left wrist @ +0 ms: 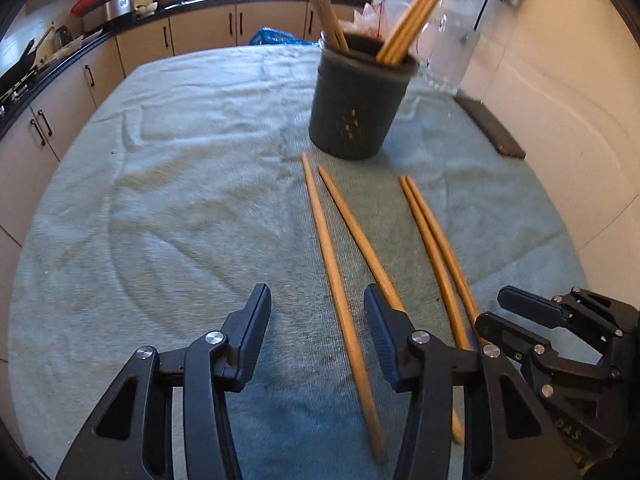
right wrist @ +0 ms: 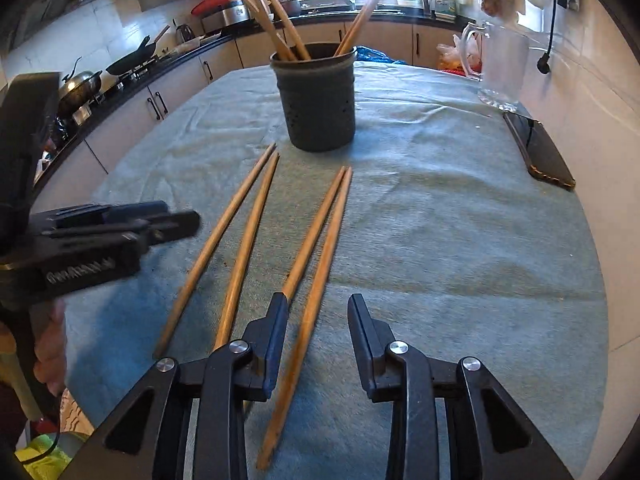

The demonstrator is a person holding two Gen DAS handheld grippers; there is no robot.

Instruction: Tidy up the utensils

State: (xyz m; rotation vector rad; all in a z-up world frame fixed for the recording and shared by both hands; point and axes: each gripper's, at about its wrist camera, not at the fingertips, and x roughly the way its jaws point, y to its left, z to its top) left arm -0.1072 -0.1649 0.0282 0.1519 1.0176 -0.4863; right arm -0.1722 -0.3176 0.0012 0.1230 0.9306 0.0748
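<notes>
Four loose chopsticks lie on the towel-covered worktop on the near side of the dark holder, long axes running from the holder toward both tools.

Left pair: splayed; left tool is nearer, jaws apart, straddling one stick without pinching it.

Right pair: side by side; right tool is nearer, jaws apart, one stick between them, not gripped.

The holder stands upright and contains several chopsticks leaning on its rim.
</notes>
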